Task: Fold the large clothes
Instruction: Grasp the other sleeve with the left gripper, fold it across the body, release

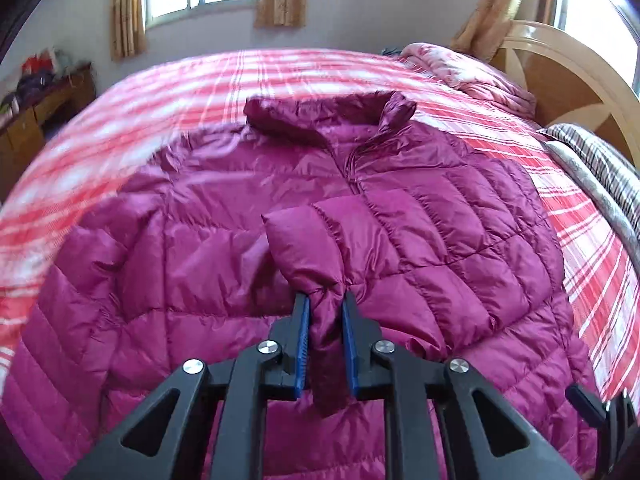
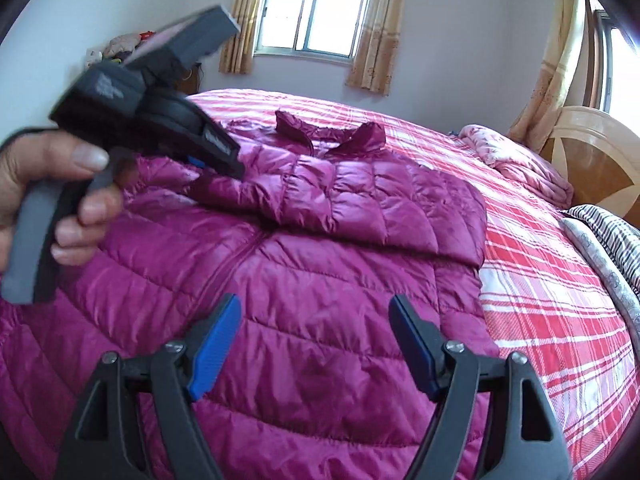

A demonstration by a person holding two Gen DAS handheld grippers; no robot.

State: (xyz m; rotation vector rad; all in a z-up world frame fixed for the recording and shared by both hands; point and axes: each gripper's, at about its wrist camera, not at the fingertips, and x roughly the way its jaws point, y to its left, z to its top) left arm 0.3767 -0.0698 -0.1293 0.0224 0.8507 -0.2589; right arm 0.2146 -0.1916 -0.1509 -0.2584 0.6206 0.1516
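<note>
My left gripper [image 1: 325, 300] is clamped on the cuff of the jacket's sleeve [image 1: 308, 248], which is pulled across the chest. The magenta puffer jacket [image 2: 312, 320] lies front up on the red plaid bed [image 2: 540, 300], collar [image 2: 328, 130] at the far side. My right gripper [image 2: 316, 344] hangs over the near hem, jaws wide, holding nothing. My left hand [image 2: 52, 196] shows at left.

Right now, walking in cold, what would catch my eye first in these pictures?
A big magenta puffer jacket is spread across the red-and-white plaid bed, with one sleeve folded over its chest. The left gripper pinches that sleeve's cuff between blue pads, while the right gripper hangs open above the jacket's lower half.
</note>
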